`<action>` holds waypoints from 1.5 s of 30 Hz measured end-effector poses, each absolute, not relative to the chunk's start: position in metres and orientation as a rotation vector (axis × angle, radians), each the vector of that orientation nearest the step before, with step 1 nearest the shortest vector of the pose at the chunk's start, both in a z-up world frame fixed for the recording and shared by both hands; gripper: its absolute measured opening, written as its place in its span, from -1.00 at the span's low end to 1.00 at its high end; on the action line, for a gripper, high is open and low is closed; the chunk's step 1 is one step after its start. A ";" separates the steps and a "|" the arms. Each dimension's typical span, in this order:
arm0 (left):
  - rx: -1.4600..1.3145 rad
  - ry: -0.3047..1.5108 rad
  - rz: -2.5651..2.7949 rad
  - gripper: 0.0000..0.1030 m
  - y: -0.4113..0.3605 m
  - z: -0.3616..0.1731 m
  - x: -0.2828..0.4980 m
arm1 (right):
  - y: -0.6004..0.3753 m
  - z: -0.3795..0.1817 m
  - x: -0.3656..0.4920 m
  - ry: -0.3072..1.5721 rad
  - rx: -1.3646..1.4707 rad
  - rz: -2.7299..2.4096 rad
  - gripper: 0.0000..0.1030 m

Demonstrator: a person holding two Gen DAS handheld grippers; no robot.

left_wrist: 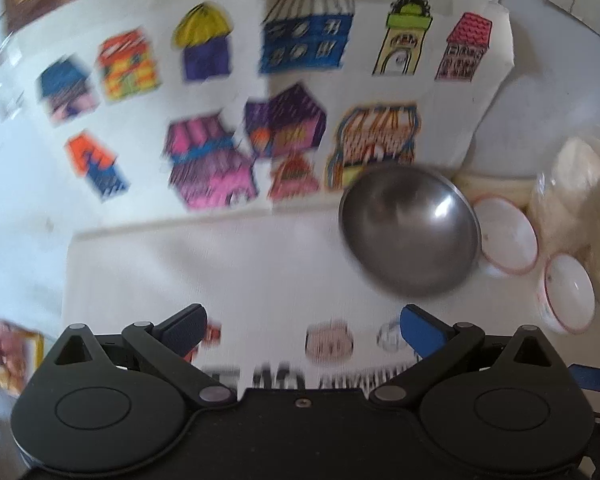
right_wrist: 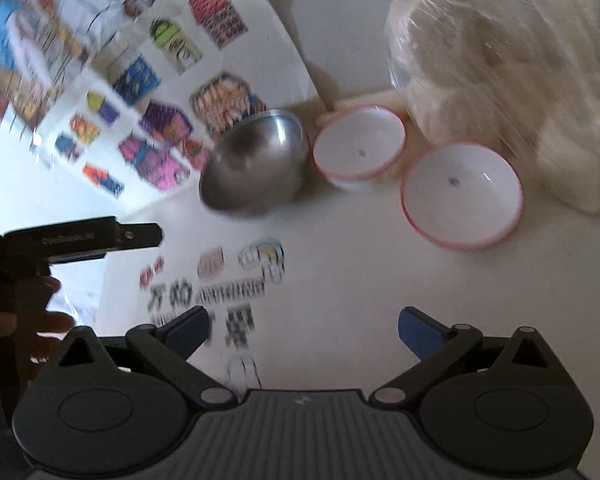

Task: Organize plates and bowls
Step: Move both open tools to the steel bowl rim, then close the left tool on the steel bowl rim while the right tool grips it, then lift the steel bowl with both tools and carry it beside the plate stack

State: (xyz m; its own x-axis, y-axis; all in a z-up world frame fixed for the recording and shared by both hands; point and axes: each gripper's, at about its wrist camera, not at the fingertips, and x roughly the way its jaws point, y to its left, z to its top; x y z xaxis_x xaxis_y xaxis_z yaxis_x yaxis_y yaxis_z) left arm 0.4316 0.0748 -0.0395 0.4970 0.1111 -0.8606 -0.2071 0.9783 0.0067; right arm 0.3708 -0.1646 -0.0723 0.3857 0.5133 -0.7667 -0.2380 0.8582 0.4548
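Note:
A steel bowl (left_wrist: 410, 230) (right_wrist: 256, 164) sits on the white table, ahead and to the right of my left gripper (left_wrist: 302, 330), which is open and holds nothing. Two white bowls with red rims stand to its right: a farther one (left_wrist: 508, 236) (right_wrist: 360, 148) and a nearer one (left_wrist: 568, 298) (right_wrist: 462, 194). My right gripper (right_wrist: 302, 330) is open and empty, well short of the bowls. The other gripper's black body (right_wrist: 80, 238) shows at the left edge of the right wrist view, with a hand below it.
A sheet of colourful house drawings (left_wrist: 260, 92) (right_wrist: 156, 128) covers the table behind the steel bowl. A clear bag of pale buns (right_wrist: 512, 80) (left_wrist: 584, 200) lies behind the white bowls. Printed stickers (right_wrist: 220, 276) mark the tabletop near me. Both views are motion-blurred.

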 end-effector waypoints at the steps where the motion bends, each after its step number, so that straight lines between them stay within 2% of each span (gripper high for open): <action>1: -0.093 1.031 0.192 0.99 0.075 -0.040 0.441 | -0.163 -0.073 0.378 1.073 0.311 0.483 1.00; 8: -0.071 1.036 0.187 0.99 0.079 -0.048 0.496 | -0.151 -0.083 0.420 1.050 0.467 0.389 0.98; 20: -0.020 1.086 0.170 0.99 0.066 -0.071 0.522 | -0.132 -0.101 0.454 1.073 0.544 0.334 0.54; 23: -0.015 1.092 0.177 0.98 0.065 -0.075 0.522 | -0.129 -0.105 0.460 1.087 0.546 0.320 0.39; 25: -0.017 1.097 0.173 0.95 0.063 -0.077 0.521 | -0.127 -0.108 0.463 1.098 0.548 0.325 0.21; 28: -0.026 1.106 0.168 0.76 0.061 -0.083 0.520 | -0.124 -0.113 0.465 1.114 0.540 0.331 -0.02; 31: -0.060 1.100 0.178 0.52 0.062 -0.085 0.516 | -0.121 -0.116 0.468 1.118 0.536 0.330 -0.13; 34: -0.118 1.100 0.164 0.13 0.066 -0.090 0.513 | -0.119 -0.116 0.469 1.119 0.532 0.337 -0.28; 36: -0.148 1.108 0.143 -0.26 0.070 -0.094 0.513 | -0.117 -0.116 0.469 1.117 0.527 0.354 -0.37; 37: -0.155 1.111 0.135 -0.34 0.070 -0.095 0.512 | -0.116 -0.116 0.470 1.115 0.521 0.363 -0.42; 39: -0.163 1.109 0.121 -0.62 0.070 -0.098 0.509 | -0.115 -0.115 0.469 1.111 0.507 0.380 -0.45; 42: -0.189 1.102 0.113 -0.69 0.071 -0.099 0.501 | -0.115 -0.117 0.470 1.129 0.500 0.400 -0.47; 43: -0.195 1.100 0.110 -0.70 0.072 -0.099 0.498 | -0.115 -0.117 0.469 1.129 0.497 0.406 -0.57; 45: -0.204 1.098 0.104 -0.73 0.074 -0.100 0.491 | -0.113 -0.115 0.468 1.131 0.469 0.415 -0.57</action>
